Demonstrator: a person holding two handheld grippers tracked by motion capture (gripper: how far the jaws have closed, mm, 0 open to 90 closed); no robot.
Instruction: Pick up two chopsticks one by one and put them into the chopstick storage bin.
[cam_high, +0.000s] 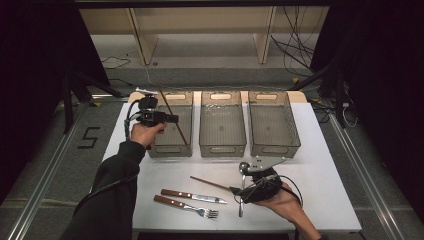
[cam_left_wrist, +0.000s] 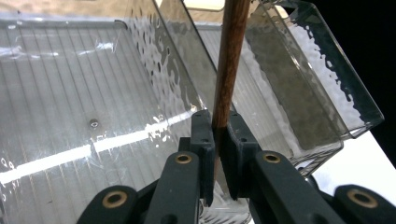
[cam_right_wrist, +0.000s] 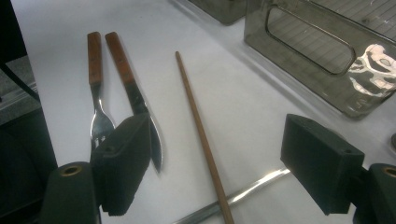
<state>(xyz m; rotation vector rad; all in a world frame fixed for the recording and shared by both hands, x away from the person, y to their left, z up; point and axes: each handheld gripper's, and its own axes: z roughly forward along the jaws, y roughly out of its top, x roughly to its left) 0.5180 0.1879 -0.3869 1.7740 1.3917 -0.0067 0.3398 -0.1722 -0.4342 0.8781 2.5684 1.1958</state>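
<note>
My left gripper (cam_high: 173, 119) hangs over the left clear bin (cam_high: 170, 150), shut on a brown chopstick (cam_high: 183, 133) that slants across the bin. In the left gripper view the pads (cam_left_wrist: 203, 133) pinch that chopstick (cam_left_wrist: 229, 60) above the bin's ribbed floor (cam_left_wrist: 70, 93). My right gripper (cam_high: 236, 192) rests low on the white table near the front, jaws open. In the right gripper view its jaws (cam_right_wrist: 217, 140) straddle a second chopstick (cam_right_wrist: 198, 123) and a spoon handle (cam_right_wrist: 247, 189) without pressing either.
A middle bin (cam_high: 222, 148) and a right bin (cam_high: 275, 146) stand in a row beside the left one. A wood-handled knife (cam_high: 192, 195) and fork (cam_high: 186, 204) lie at the table's front, left of the spoon (cam_high: 241, 186). Shelving and cables sit behind the table.
</note>
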